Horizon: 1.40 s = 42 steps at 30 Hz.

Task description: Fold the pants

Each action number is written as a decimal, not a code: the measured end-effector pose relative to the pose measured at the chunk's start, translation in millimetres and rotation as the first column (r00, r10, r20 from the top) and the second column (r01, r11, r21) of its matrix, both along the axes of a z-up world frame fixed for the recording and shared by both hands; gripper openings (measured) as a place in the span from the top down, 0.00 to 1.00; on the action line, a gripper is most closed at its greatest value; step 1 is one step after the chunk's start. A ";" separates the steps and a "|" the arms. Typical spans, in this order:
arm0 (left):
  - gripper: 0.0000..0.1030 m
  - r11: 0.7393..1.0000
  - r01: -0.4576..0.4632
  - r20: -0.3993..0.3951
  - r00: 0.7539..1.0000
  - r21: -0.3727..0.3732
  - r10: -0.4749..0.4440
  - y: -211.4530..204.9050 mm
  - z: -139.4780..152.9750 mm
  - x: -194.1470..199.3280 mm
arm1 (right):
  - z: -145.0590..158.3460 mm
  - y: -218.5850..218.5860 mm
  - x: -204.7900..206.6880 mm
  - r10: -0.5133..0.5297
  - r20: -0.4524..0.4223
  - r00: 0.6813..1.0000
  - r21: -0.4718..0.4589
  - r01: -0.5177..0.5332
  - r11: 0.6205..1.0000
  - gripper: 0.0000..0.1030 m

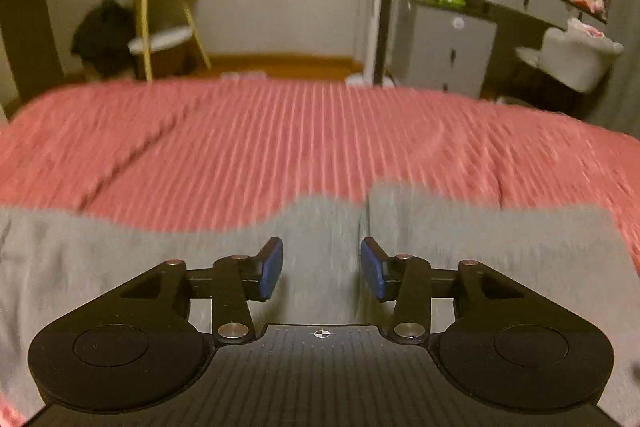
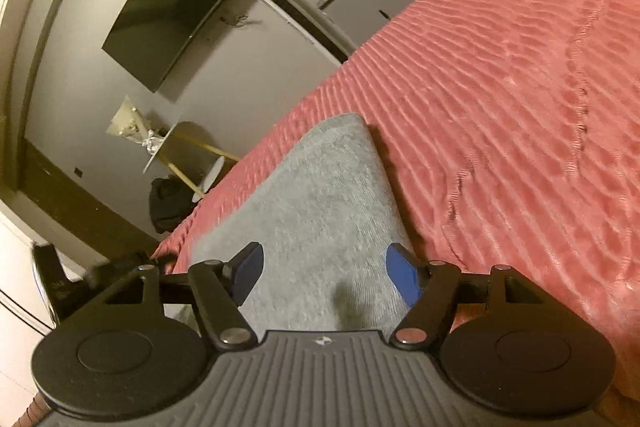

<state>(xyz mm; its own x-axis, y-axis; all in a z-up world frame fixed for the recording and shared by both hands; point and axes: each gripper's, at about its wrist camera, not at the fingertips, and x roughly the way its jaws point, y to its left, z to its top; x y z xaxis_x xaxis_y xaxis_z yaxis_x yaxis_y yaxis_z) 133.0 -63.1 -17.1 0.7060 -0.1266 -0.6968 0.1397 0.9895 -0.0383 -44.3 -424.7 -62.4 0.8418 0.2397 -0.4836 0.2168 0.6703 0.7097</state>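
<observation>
Pink ribbed bedspread (image 1: 280, 131) covers the bed beneath both grippers. Left gripper (image 1: 322, 269) hovers with jaws partly apart, nothing between them; the grey pants (image 1: 480, 247) spread directly below and ahead, blurred. Right gripper (image 2: 324, 277) stands wide and empty over a folded grey end, whose near part its body hides. Farther off stand a gold-legged chair (image 1: 160, 27), grey drawers (image 1: 444, 43) and a wall television (image 2: 168, 7).

one grey pants (image 1: 480, 247), one red bedspread (image 1: 280, 139), two grippers (image 1: 322, 269)
</observation>
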 end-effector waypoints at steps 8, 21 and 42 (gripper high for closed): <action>0.21 0.988 0.098 -0.006 0.995 -0.120 -0.099 -6.0 3.2 -80.1 | 12.7 18.5 -9.7 0.092 0.065 0.994 0.212 -0.104 0.972 0.27; 0.29 0.998 -0.060 -0.123 0.991 -0.028 0.056 -7.9 -38.0 -108.5 | -18.6 36.9 -10.8 0.068 -0.033 0.997 0.349 -0.052 0.936 0.20; 0.20 0.984 -0.179 -0.169 0.970 -0.021 0.173 2.5 -35.2 -116.2 | 43.5 18.9 -54.1 -0.134 -0.109 0.985 -0.247 0.104 0.964 0.16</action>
